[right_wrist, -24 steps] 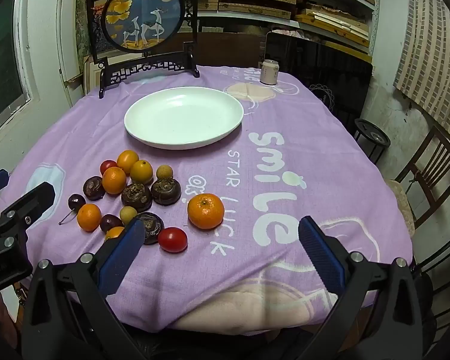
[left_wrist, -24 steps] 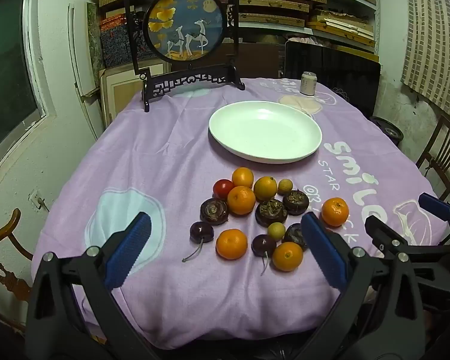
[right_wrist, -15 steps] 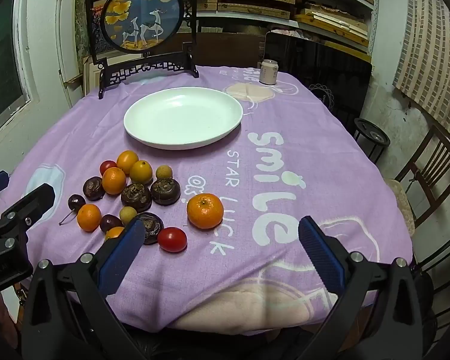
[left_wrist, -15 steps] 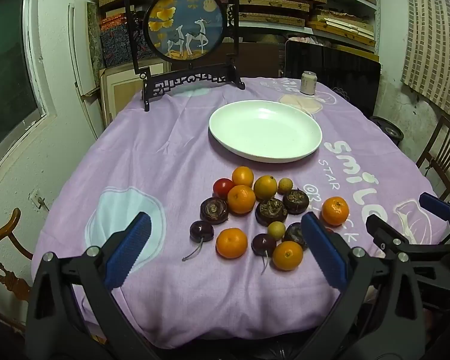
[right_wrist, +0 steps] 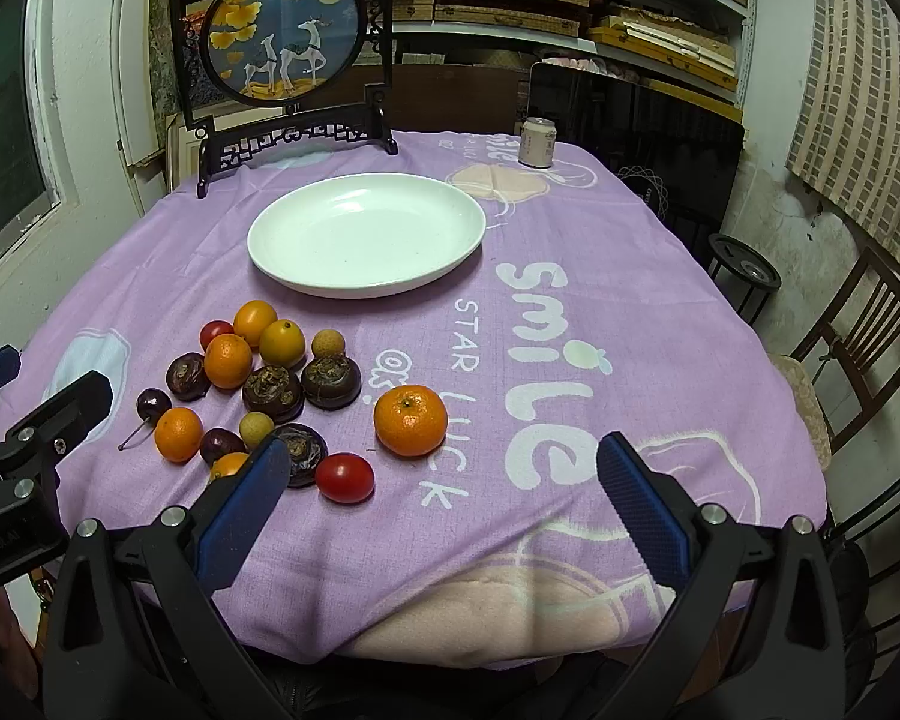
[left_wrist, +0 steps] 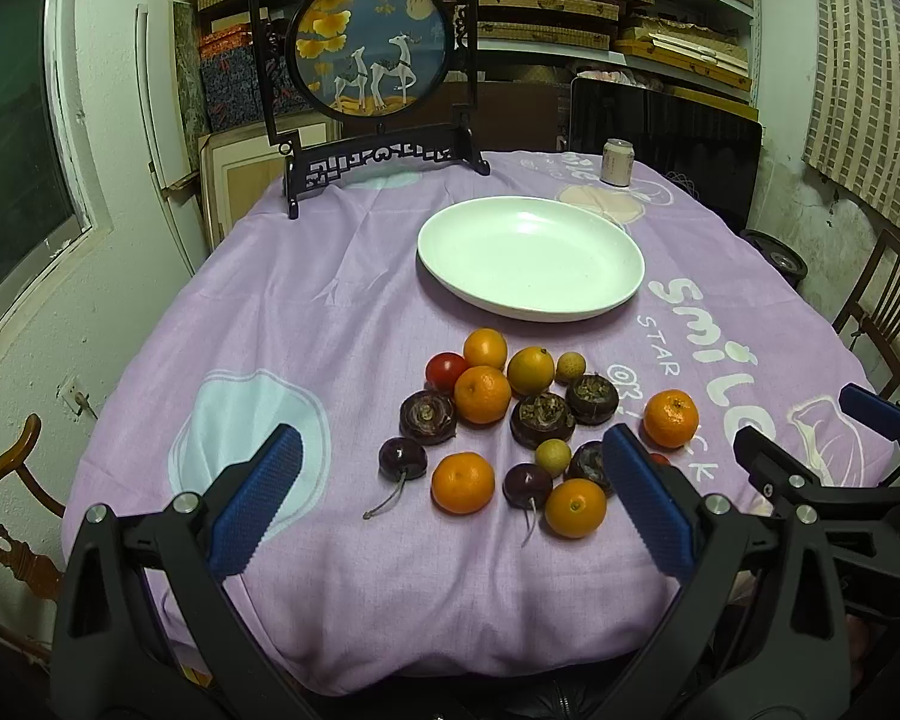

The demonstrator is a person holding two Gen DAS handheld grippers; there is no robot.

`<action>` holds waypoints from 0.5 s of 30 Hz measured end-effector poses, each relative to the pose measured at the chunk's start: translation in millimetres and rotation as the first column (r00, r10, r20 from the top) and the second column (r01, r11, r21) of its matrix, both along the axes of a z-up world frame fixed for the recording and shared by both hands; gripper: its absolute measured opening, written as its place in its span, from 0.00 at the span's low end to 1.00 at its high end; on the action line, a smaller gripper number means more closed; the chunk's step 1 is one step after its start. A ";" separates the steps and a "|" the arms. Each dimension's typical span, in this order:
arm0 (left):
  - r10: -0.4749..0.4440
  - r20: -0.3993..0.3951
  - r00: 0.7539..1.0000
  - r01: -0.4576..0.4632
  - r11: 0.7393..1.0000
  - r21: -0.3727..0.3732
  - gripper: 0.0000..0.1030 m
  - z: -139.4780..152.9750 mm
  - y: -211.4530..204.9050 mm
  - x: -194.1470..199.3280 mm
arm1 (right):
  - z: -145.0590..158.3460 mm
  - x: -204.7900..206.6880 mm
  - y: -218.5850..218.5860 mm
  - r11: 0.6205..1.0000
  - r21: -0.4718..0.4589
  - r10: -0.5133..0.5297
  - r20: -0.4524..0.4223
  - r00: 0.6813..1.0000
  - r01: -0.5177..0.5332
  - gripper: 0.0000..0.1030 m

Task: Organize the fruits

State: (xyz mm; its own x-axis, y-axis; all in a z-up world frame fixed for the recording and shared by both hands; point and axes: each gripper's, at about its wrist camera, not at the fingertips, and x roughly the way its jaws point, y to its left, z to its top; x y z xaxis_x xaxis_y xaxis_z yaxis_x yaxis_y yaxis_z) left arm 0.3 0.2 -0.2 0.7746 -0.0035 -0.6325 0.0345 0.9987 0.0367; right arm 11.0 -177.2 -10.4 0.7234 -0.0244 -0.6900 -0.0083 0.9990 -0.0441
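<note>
I have both grippers held low at the near edge of the tabletop (left_wrist: 306,276), which is covered in a purple cloth printed with "smile" lettering. My left gripper (left_wrist: 450,498) has its jaws spread wide with nothing between them, the blue pads framing the near side of the fruit pile. My right gripper (right_wrist: 444,498) is likewise spread wide and holding nothing, sitting to the right of the left one; a lone mandarin (right_wrist: 410,420) lies on the cloth just beyond its jaws. The fruit is all loose on the cloth in a cluster near me: several more mandarins (left_wrist: 482,394), dark brown water chestnuts (left_wrist: 542,420), two dark cherries (left_wrist: 402,458) with stems, small pale yellow round fruits (left_wrist: 553,455), and a cherry tomato (left_wrist: 445,371) at the far left of the pile. A second cherry tomato (right_wrist: 344,478) rests at the near right edge of the cluster, just beside my right gripper's left finger. Beyond the pile, well apart from it, sits a wide white plate (left_wrist: 531,258) with nothing in it. Farther back stand a round painted screen on a dark carved stand (left_wrist: 371,54) and a small can (left_wrist: 617,162).
</note>
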 end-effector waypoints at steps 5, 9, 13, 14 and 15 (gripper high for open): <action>0.000 -0.001 1.000 0.000 1.000 0.000 0.98 0.0 0.0 0.1 | 0.0 0.0 -0.4 1.000 0.001 0.000 0.000 1.000 0.000 0.99; -0.001 -0.003 1.000 0.001 1.000 0.000 0.98 -0.1 0.0 -0.3 | -0.1 -0.1 -0.3 1.000 0.002 0.000 -0.001 1.000 0.000 0.99; -0.002 -0.004 1.000 0.002 1.000 0.000 0.98 -0.1 0.0 -0.6 | -0.4 0.2 -0.4 1.000 0.002 0.000 -0.001 1.000 0.000 0.99; -0.002 -0.004 1.000 0.002 1.000 0.000 0.98 -0.2 0.0 -0.6 | -0.5 0.2 -0.4 1.000 0.002 0.000 -0.001 1.000 0.000 0.99; -0.002 -0.005 1.000 0.002 1.000 0.001 0.98 -5.5 0.7 -3.6 | -0.6 0.2 -0.4 1.000 0.002 -0.001 -0.001 1.000 0.001 0.99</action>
